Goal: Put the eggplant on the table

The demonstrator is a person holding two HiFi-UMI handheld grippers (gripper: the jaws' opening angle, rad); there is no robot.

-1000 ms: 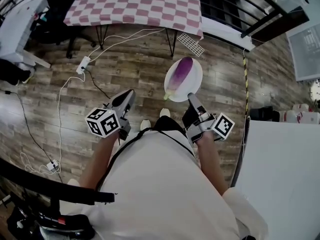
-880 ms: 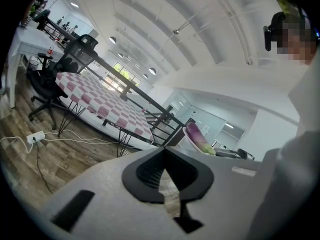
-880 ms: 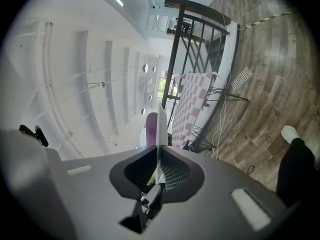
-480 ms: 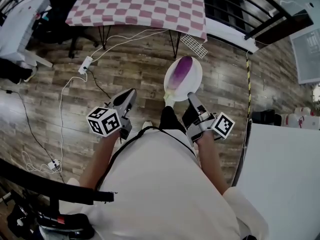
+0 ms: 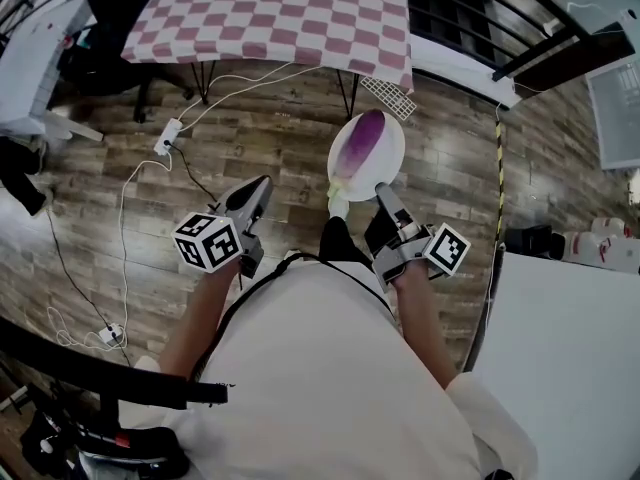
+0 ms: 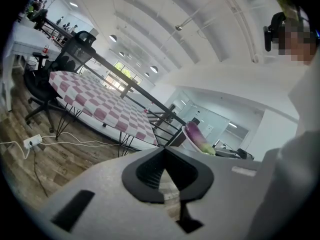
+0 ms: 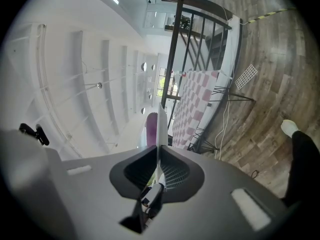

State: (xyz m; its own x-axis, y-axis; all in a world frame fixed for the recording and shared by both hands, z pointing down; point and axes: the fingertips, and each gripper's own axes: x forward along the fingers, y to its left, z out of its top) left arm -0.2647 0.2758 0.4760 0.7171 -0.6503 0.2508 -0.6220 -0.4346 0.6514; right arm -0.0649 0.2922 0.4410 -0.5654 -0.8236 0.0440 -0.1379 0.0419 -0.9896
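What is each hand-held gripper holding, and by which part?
Right hand-held gripper grips the white plate by its rim, eggplant on it. Left hand-held gripper holds nothing.

table (image 5: 270, 13): checkered cloth | wood floor (image 5: 290, 143): white cable (image 5: 120, 238), power strip (image 5: 166, 134)

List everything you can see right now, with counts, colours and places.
eggplant: one, purple with green end, lying on the plate
plate: one, white, held above the wooden floor by its rim
checked table: one, pink and white, beyond the plate
power strips: two, white, on the floor at left
grid panel: one, white, on the floor by a table leg
office chair: one, black, left of the checked table
left claw: one, grey, shut, empty
right claw: one, grey, shut on the plate rim
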